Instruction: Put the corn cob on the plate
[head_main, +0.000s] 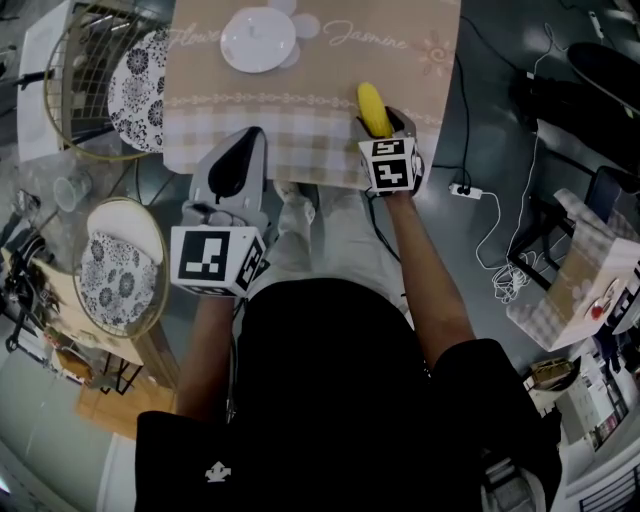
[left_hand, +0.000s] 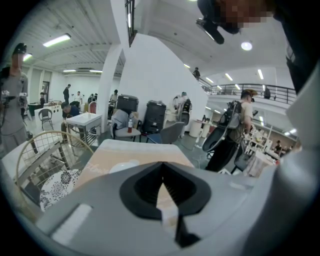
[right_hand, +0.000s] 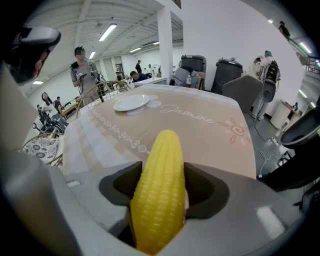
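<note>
Right gripper: jaws clamped on the corn. Both inner jaw faces touch the cob's sides. The cob lies lengthwise along the jaws, and its rounded tip sticks out past them.

Corn position relative to the cloth: over the near edge, right of centre, tip pointing toward the far side. Cannot tell whether the cob rests on the cloth or is lifted off it.

Plate: white, nothing on it. It sits on the far part of the cloth, left of centre, beside the printed lettering and well apart from the corn.

Left gripper: jaws closed together to a point, nothing between them. It is held at the near edge of the cloth, left of centre, tips just over the checked border. The plate shows ahead of it in the left gripper view.

Wire rack stands left of the cloth, with a patterned dish in it. Power strip lies on the floor right of the cloth.
</note>
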